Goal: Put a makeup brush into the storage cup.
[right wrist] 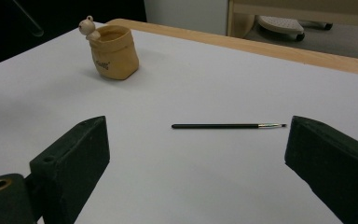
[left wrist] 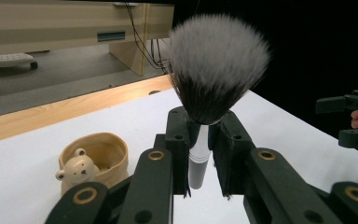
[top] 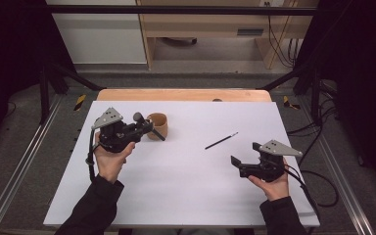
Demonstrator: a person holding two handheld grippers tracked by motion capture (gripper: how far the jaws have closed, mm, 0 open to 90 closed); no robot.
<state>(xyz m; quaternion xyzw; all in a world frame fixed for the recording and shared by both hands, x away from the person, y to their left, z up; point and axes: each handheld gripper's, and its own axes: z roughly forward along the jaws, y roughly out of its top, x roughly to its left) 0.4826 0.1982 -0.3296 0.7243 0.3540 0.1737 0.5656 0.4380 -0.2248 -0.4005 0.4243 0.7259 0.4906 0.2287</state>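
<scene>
My left gripper (top: 146, 129) is raised off the table and shut on a fat makeup brush (left wrist: 199, 161) with a silver ferrule. The brush's grey-white bristles (left wrist: 216, 60) stand up above the jaws. Just beyond it stands a small tan cup (top: 159, 124) with a bear figure (left wrist: 76, 168) on its rim. A thin black brush (top: 221, 141) lies flat near the middle of the white table. Low at the right, my right gripper (top: 241, 159) is open, and the thin brush (right wrist: 228, 126) lies on the table ahead of its jaws. The tan cup (right wrist: 114, 51) stands farther off at the left.
The white table top (top: 186, 186) has a wooden strip (top: 183, 95) along its far edge. Beyond that are a floor, a wooden cabinet (top: 215, 24) and hanging cables. Black frame rails run along both sides. The other gripper (left wrist: 354, 116) shows at the right in the left gripper view.
</scene>
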